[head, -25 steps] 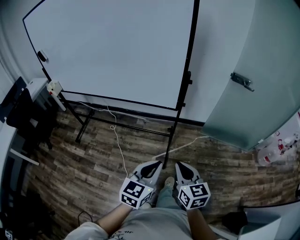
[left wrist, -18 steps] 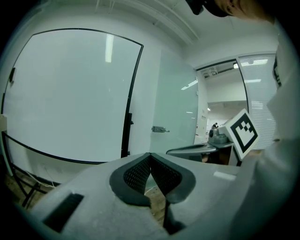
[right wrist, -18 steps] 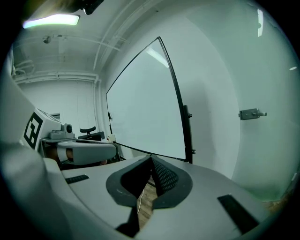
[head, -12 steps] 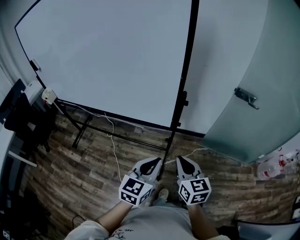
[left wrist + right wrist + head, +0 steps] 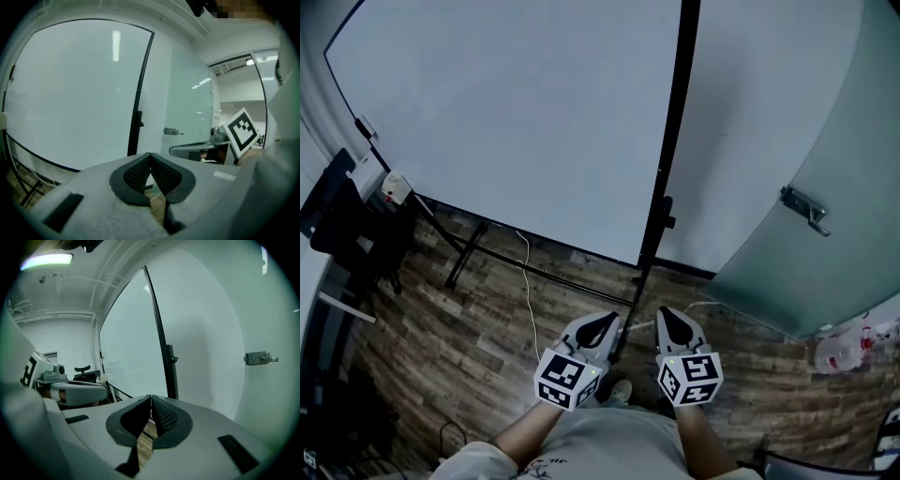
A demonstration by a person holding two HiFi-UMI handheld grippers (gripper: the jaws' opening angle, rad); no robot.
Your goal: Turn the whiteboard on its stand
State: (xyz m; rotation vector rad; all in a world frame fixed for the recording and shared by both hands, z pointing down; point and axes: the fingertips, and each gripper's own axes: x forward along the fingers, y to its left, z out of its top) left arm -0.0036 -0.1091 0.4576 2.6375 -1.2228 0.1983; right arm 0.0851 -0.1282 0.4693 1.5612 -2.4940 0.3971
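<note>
Head view shows the whiteboard (image 5: pixel 506 112) upright on its stand (image 5: pixel 673 141), straight ahead and untouched. Both tongs are held low and side by side, tips aimed at the stand's post, probably lining up an approach. The left gripper (image 5: pixel 602 322) and right gripper (image 5: pixel 666 315) are each pressed together, pinching nothing.

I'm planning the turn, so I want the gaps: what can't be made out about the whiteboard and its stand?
- Whiteboard top edge: cut off by the head view's upper edge.
- Stand foot's near end: head view, hidden behind the left gripper.
- Knob on the stand's post: too small in every view to tell if it locks.
- Small box at the board's left side: head view, too small to identify.
</note>
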